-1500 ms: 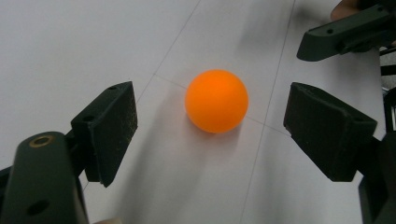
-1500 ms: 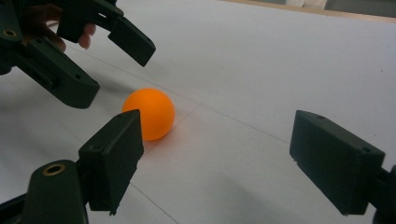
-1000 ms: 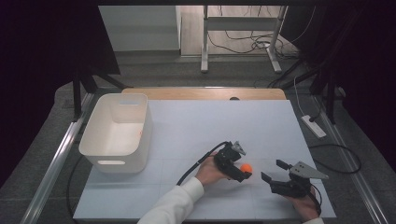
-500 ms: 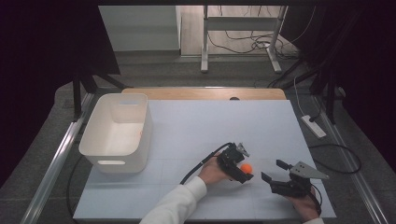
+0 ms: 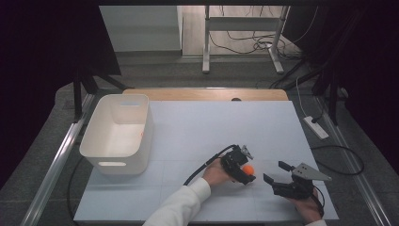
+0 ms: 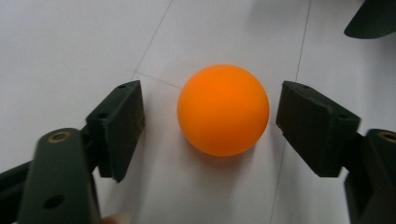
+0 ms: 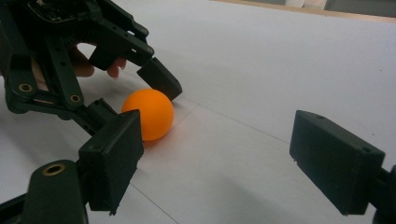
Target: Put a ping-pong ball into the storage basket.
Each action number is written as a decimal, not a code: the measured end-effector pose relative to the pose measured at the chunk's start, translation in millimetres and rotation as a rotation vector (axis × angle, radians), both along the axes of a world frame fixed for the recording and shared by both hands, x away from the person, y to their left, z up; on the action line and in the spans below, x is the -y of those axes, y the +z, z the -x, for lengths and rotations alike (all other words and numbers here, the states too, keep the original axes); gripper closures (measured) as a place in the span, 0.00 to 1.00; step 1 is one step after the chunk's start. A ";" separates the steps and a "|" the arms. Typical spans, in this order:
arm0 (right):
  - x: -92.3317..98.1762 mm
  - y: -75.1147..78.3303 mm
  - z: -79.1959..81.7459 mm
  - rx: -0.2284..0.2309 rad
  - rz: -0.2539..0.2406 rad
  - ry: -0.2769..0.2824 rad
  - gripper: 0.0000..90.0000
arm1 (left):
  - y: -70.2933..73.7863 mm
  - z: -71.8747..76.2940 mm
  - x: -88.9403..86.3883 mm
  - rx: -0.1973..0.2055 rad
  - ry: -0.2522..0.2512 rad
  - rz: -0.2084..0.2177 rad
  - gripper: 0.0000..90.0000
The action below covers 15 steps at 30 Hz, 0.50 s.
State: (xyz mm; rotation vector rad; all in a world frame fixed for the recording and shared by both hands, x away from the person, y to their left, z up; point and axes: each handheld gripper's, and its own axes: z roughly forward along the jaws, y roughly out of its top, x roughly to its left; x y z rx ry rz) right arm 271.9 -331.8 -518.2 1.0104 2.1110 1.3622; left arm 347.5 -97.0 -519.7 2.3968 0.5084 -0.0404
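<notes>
The orange ball [image 6: 223,110] is located on the white table [image 5: 211,127], toward the near right part of the surface, and is bracketed by the left gripper [image 5: 241,170]. In the left gripper view a gap is visible between the ball and each pad, so no grip is established yet; the jaws have just been closing around the ball, which rests on the table between them. The pick is therefore judged to be at its start: the ball is framed and approached, but contact, lifting and transport remain to be done.

The right gripper [image 5: 278,178] is held just to the right of the ball, its jaws spread wide and holding nothing. In the right gripper view it is directed toward the ball and the left gripper.

A white bin [image 5: 117,133] is positioned at the left side of the table, well apart from the ball, and is judged to be the likely destination. No object is seen on the surface between ball and bin. The cable [image 5: 207,165] trailing from the left gripper lies toward that side and may need to be cleared.
</notes>
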 end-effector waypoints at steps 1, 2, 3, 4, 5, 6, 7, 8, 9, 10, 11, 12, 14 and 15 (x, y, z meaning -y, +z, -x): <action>0.1 0.0 0.0 0.000 0.000 -0.001 0.19 | 0.0 -0.1 -0.1 0.002 -0.007 -0.004 0.31; 0.3 -0.1 0.0 0.000 0.000 -0.001 0.19 | 0.5 -0.1 -0.1 0.004 -0.010 -0.006 0.33; 0.4 -0.1 -0.1 0.000 0.000 -0.001 0.19 | 0.4 0.3 0.1 0.000 -0.004 0.002 0.36; 0.5 -0.1 -0.1 0.001 0.000 -0.001 0.19 | 0.5 0.0 -0.1 0.001 -0.004 0.005 0.38; 0.6 -0.1 -0.2 0.001 0.000 -0.002 0.19 | 0.9 -0.3 -0.5 0.001 -0.002 0.006 0.40; 0.7 -0.1 -0.2 0.001 -0.001 -0.002 0.19 | 1.0 -0.8 -0.9 0.005 -0.002 0.006 0.42; 0.7 -0.1 -0.2 0.001 -0.001 -0.002 0.19 | 1.2 -1.2 -1.3 0.007 0.001 0.010 0.44; 0.7 -0.1 -0.2 0.001 -0.001 -0.002 0.19 | 1.2 -1.5 -1.6 0.005 0.001 0.013 0.47; 0.7 -0.1 -0.2 0.001 -0.001 -0.002 0.19 | 1.3 -1.7 -1.7 0.004 0.001 0.014 0.48; 0.7 -0.1 -0.2 0.001 -0.001 -0.002 0.19 | 1.3 -1.8 -1.8 0.003 0.000 0.015 0.50; 0.7 -0.1 -0.1 0.001 0.000 -0.002 0.19 | 1.1 -1.6 -1.6 0.003 -0.003 0.014 0.51; 0.6 -0.1 -0.1 0.001 0.000 -0.002 0.19 | 1.0 -1.4 -1.5 0.003 -0.008 0.012 0.54; 0.7 -0.1 -0.1 0.001 0.000 -0.002 0.19 | 1.1 -1.3 -1.5 0.002 -0.010 0.011 0.55; 0.7 -0.1 -0.1 0.001 0.000 -0.002 0.19 | 1.1 -1.3 -1.5 0.002 -0.010 0.011 0.55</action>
